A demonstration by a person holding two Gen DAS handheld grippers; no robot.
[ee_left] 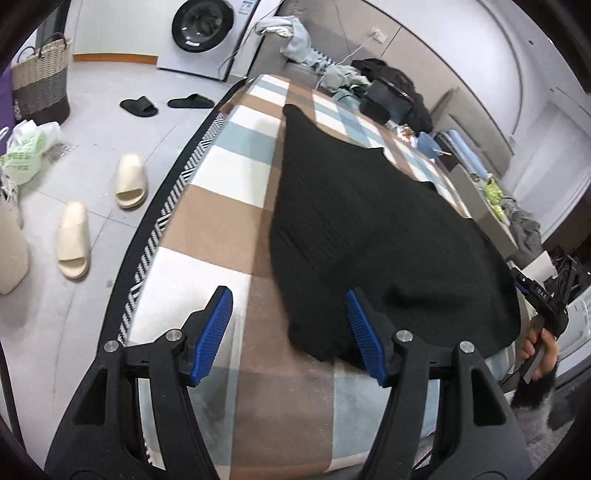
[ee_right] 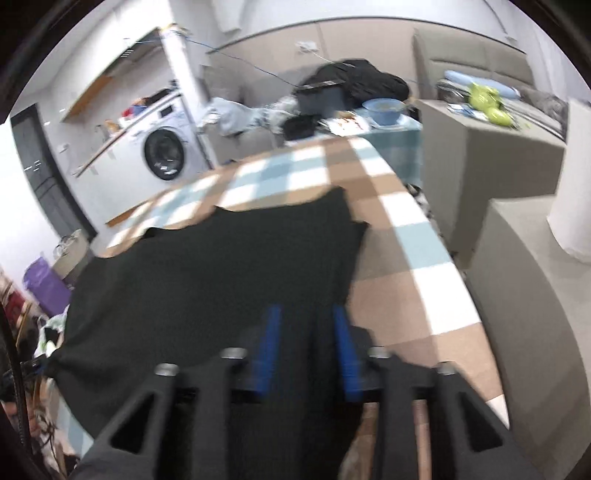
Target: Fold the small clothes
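Note:
A black knit garment (ee_left: 373, 236) lies spread on the checked blanket (ee_left: 229, 206) that covers the table. My left gripper (ee_left: 290, 306) is open and empty, its blue pads wide apart above the garment's near left edge. In the right wrist view the same garment (ee_right: 207, 266) fills the lower middle. My right gripper (ee_right: 306, 332) hovers low over its near right part, blue pads a little apart with black cloth between them; the frame is blurred and I cannot tell if they pinch it. The right gripper and the hand holding it show at the left wrist view's right edge (ee_left: 543, 302).
A pile of clothes and a black box (ee_left: 384, 99) sit at the table's far end, with a blue bowl (ee_left: 428, 144). A grey sofa (ee_right: 491, 155) runs along the right. Slippers (ee_left: 129, 181), a basket (ee_left: 40, 85) and a washing machine (ee_left: 203, 33) stand on the floor at left.

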